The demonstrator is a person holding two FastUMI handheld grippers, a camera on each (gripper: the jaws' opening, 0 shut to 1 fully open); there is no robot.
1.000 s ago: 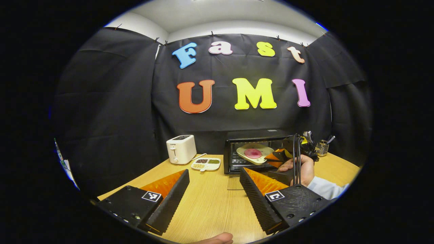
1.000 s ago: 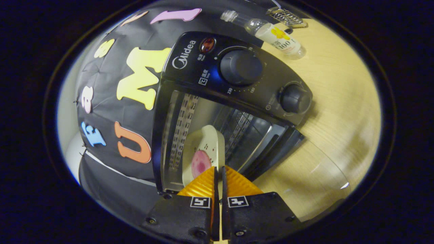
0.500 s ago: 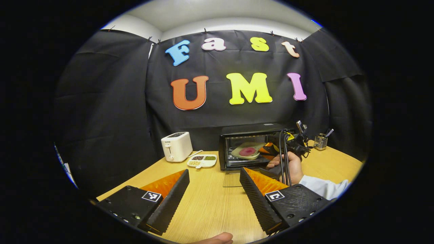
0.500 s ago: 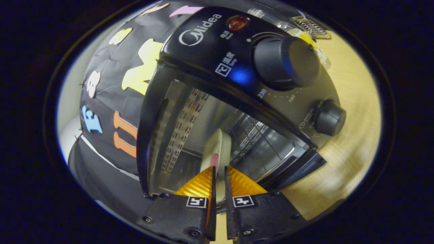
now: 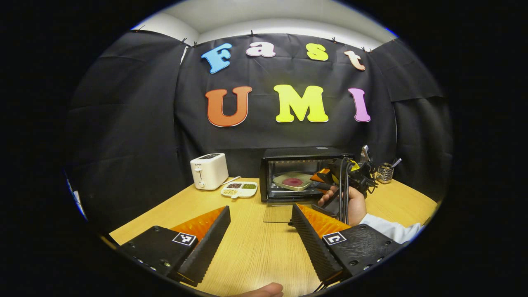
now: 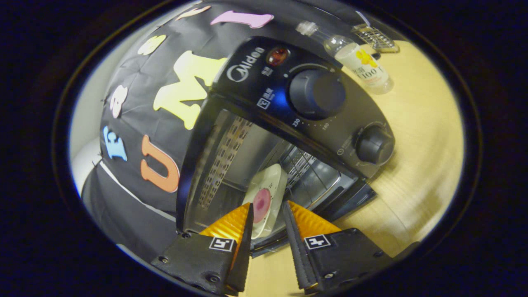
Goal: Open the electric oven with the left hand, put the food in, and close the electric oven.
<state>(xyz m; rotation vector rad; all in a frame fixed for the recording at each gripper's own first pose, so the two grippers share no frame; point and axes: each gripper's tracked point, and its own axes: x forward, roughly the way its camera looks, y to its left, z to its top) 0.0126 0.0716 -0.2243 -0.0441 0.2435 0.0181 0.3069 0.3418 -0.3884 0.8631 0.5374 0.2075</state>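
Plate [image 6: 268, 198] of food lies flat inside the open oven [image 5: 288, 159], right hand-held gripper [image 6: 266, 214] parted, holding nothing.

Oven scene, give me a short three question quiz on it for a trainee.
1. True or false: the oven door is shut.
2. Where is the plate of food? A) on the table B) inside the oven C) on the toaster
3. Fill in: the right gripper's fingers are ____.

Key: 1 false, the door lies folded down. 2 B. 3 open, apart from the plate's rim.
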